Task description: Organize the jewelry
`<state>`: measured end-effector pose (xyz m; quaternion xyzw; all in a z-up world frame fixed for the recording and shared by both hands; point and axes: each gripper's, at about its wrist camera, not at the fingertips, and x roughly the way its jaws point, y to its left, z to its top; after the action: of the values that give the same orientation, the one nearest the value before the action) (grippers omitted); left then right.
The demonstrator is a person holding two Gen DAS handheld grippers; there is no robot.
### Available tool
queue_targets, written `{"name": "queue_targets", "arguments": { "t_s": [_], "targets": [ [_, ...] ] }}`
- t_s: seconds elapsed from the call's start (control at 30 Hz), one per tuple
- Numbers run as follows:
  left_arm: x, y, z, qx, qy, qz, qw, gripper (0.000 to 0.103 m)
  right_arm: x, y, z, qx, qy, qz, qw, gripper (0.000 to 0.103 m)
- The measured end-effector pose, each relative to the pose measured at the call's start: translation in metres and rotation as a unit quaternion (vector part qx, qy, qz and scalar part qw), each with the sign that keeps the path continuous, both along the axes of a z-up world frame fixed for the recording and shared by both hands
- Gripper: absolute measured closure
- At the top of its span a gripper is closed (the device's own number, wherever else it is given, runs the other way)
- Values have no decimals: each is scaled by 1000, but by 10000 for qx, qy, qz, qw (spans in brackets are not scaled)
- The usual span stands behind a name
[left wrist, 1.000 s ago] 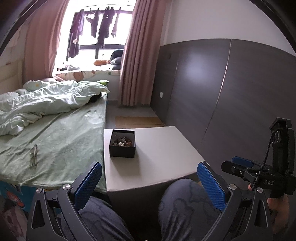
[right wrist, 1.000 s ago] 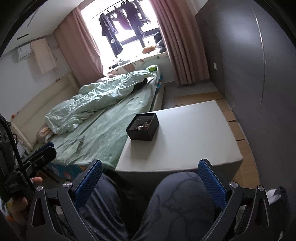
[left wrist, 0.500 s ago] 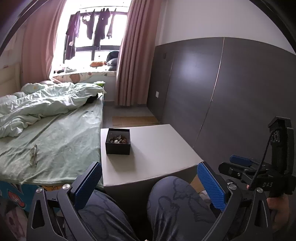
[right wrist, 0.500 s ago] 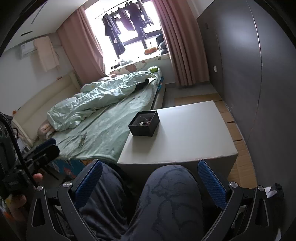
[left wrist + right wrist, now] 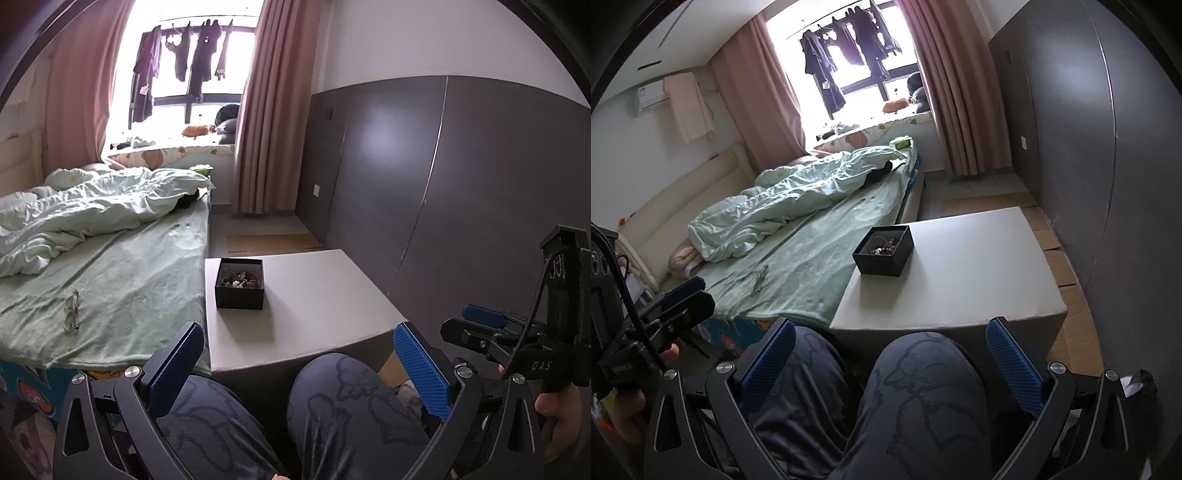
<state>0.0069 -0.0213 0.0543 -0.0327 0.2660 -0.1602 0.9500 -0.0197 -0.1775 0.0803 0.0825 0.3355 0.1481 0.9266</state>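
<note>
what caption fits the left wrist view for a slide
Open left tongs hover above the seated person's knees, facing a black jewelry box on a grey table beside the bed.

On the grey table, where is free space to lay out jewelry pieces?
The light grey table is bare between the open black jewelry box and its right and near edges. Only the far-left corner, beside the green-sheeted bed, is occupied.

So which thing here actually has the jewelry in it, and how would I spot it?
Find the pale grey table pushed up against the side of the green bed. On its bed-side edge sits a small black open box, square and lidless, with a jumble of beads and trinkets inside. It is the only object on the tabletop, and it is dark against the light surface.
</note>
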Motion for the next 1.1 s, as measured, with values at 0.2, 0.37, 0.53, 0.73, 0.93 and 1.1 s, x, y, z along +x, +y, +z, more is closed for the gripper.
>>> {"name": "queue_targets", "arguments": {
  "t_s": [0.2, 0.37, 0.53, 0.73, 0.93, 1.1],
  "targets": [
    [-1, 0, 0, -55, -3, -27, 10000, 0, -5, 2, 1, -71, -38, 29, 10000, 0],
    [-4, 2, 1, -74, -47, 18, 10000, 0, -10, 0, 1, -55, -39, -4, 10000, 0],
    [-4, 4, 1, -124, -19, 58, 9999, 0, -11, 2, 1, -117, 2, 35, 9999, 0],
    [-8, 2, 5, -69, -83, 57, 9999, 0, -14, 1, 4, -69, -62, 39, 9999, 0],
    [-11, 1, 10, -107, -152, 86, 9998, 0, -18, -2, 5, -18, -130, 56, 9999, 0],
    [-13, 1, 11, -93, -177, 94, 9998, 0, -18, -5, 5, 41, -127, 36, 9999, 0]
  ]
}}
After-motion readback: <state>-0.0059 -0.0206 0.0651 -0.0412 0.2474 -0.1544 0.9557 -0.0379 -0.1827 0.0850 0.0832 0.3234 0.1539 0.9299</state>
